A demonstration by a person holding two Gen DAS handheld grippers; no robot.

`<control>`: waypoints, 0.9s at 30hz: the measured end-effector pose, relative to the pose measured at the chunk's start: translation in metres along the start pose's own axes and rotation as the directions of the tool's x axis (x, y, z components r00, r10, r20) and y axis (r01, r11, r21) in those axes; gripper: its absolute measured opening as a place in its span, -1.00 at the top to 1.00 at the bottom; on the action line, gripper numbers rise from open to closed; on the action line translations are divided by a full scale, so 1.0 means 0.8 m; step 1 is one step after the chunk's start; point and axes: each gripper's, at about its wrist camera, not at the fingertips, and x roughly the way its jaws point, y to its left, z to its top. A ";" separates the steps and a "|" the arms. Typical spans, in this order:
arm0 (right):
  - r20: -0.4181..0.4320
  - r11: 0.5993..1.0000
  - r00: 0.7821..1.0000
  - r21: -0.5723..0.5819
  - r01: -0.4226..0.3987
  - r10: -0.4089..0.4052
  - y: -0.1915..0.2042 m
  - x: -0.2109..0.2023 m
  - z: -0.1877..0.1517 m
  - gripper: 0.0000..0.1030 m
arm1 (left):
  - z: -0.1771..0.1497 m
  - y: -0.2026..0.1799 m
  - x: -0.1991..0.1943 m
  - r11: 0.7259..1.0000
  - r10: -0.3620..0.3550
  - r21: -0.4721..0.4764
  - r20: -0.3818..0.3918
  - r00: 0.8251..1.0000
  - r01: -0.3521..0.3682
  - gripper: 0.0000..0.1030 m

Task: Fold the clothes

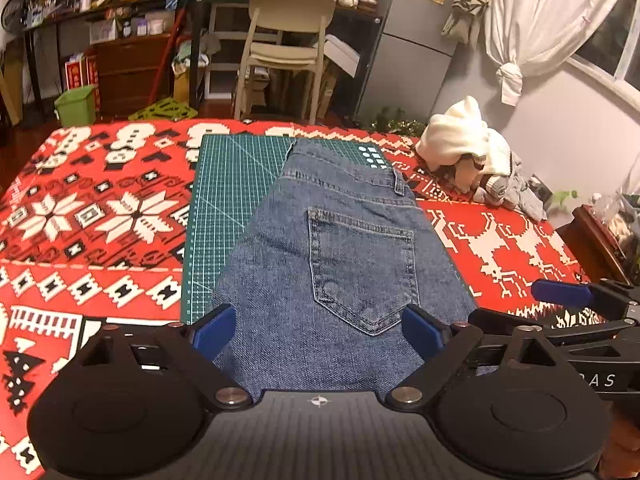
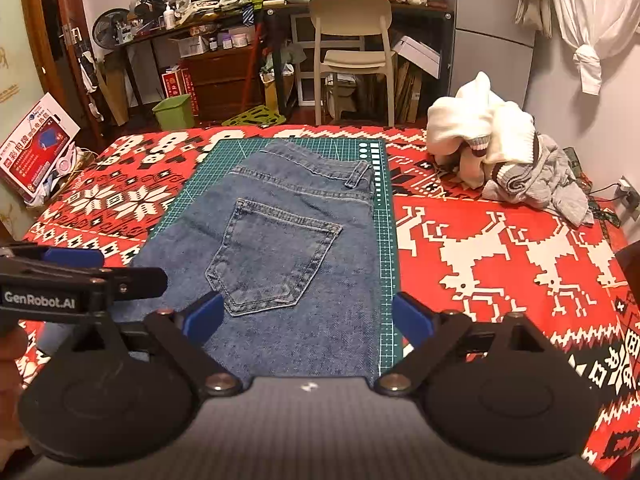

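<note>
Blue jeans (image 1: 340,248) (image 2: 280,240) lie flat on a green cutting mat (image 1: 228,200) (image 2: 386,216), back pocket up, waistband at the far end. My left gripper (image 1: 320,334) hovers open over the near part of the jeans, blue pads wide apart with nothing between them. My right gripper (image 2: 306,320) is also open, over the jeans' right edge and the mat's ruler strip. Each gripper shows in the other's view: the right gripper (image 1: 568,294) at the right edge, the left gripper (image 2: 76,260) at the left edge.
A red patterned cloth (image 1: 88,216) (image 2: 500,248) covers the table. A heap of white and grey clothes (image 1: 472,156) (image 2: 504,152) sits at the far right. Beyond the table stand a beige chair (image 1: 284,44), a green bin (image 2: 174,110) and cluttered shelves.
</note>
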 end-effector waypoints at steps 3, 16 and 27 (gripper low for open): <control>-0.027 1.000 1.000 0.018 -0.003 0.004 -0.001 0.006 0.001 -0.21 | 0.000 0.006 0.013 0.999 -0.024 -0.027 -0.057 0.998 0.023 0.10; -0.083 0.994 0.991 0.032 -0.104 0.106 0.023 0.042 -0.020 0.90 | -0.009 0.062 0.037 0.966 -0.138 -0.240 -0.144 0.980 0.101 0.84; -0.145 0.989 0.981 -0.062 -0.137 0.127 0.063 0.079 -0.047 1.00 | -0.032 0.078 0.053 0.961 -0.147 -0.262 -0.195 0.970 0.093 0.89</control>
